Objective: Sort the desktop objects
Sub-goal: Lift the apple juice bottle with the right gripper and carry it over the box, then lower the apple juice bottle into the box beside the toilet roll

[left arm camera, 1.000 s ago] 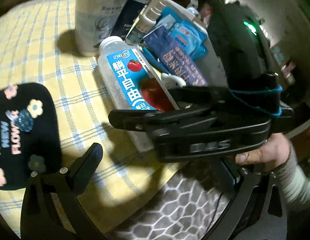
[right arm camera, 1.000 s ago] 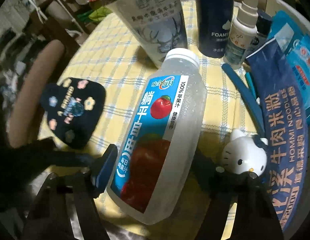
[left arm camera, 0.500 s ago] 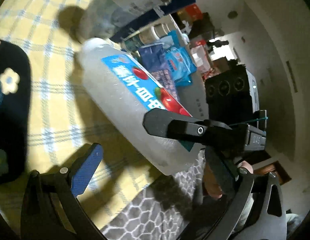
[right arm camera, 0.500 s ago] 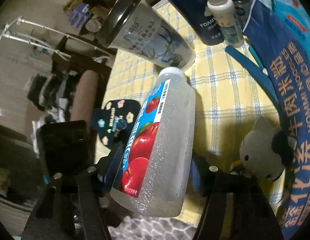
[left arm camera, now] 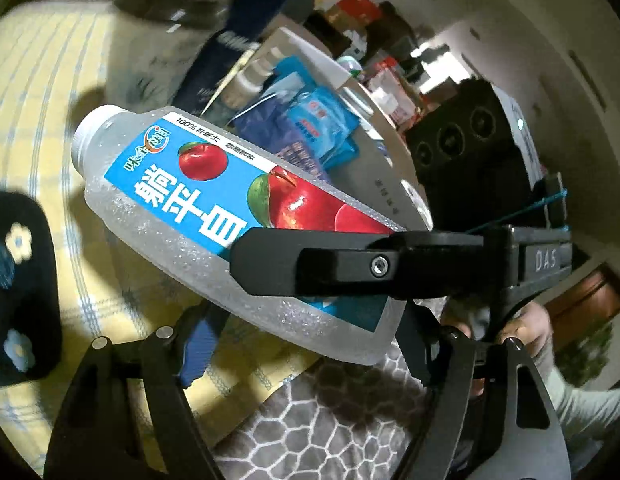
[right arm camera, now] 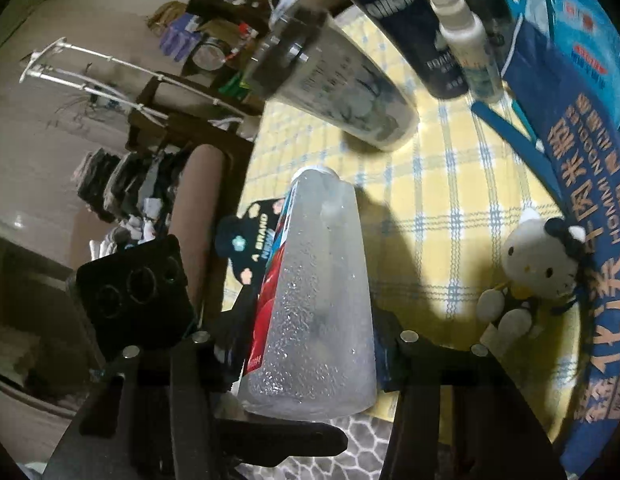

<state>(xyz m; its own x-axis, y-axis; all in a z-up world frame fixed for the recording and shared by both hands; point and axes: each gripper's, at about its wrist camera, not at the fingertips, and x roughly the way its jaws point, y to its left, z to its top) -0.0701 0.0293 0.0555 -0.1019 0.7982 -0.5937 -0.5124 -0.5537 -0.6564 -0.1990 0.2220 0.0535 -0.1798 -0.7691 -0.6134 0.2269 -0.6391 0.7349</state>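
Above the checked tabletop [left arm camera: 50, 92], the right tool [right arm camera: 310, 364] closes on the base of a beaded, slippery, rigid apple-juice bottle [left arm camera: 230, 216], its weight cantilevered; the left tool [left arm camera: 306, 344], closing, straddles it without contact.

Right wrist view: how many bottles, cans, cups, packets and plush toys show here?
Bottles: 2, clear plastic apple-juice bottle, small white spray bottle
Cans: 1, dark blue foam can
Cups: 1, translucent lidded cup
Packets: 2, dark blue noodle packet, light blue packet
Plush toys: 1, white plush kitten
Total: 7
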